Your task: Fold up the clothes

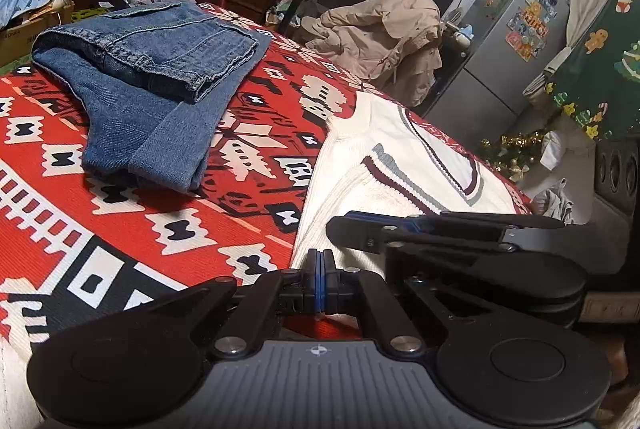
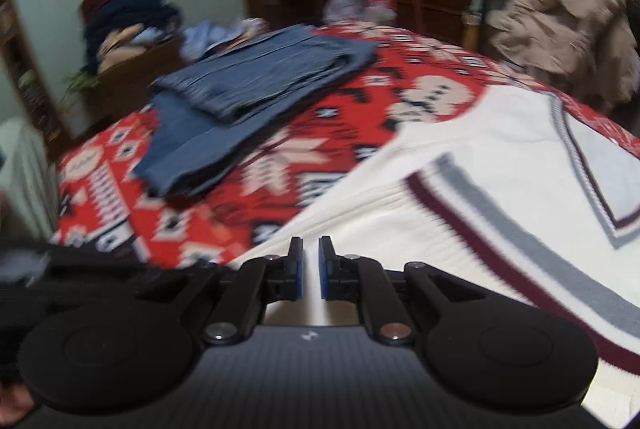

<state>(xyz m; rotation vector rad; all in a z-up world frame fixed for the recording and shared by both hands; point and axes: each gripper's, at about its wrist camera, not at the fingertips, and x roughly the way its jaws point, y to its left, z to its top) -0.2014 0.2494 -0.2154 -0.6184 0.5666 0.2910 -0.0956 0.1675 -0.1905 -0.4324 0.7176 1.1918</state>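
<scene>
Sweater (image 2: 460, 197), white with striped V-neck, is spread on the patterned blanket (image 1: 100, 229); jeans (image 1: 160, 69) are stacked folded just beside. Left gripper (image 1: 320, 269) is seen pressed fully closed, nothing visibly pinched. Right gripper (image 2: 311, 267) is held slightly parted over the sweater, probably to pinch an edge.

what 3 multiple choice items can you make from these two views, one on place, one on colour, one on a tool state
1. Where do the folded jeans lie relative to the white sweater?
A. on top of it
B. apart from it, on the red patterned cover
C. under it

2. What colours are the sweater's stripes?
A. maroon and grey
B. green and yellow
C. blue and orange

3. How does the left tool stand?
A. wide open
B. not in view
C. shut, pads together

Key: 1 B, red cover shows between them; 2 A, both bands run across the white knit; 3 C, no gap shows between its blue pads, while the right tool shows one.
</scene>
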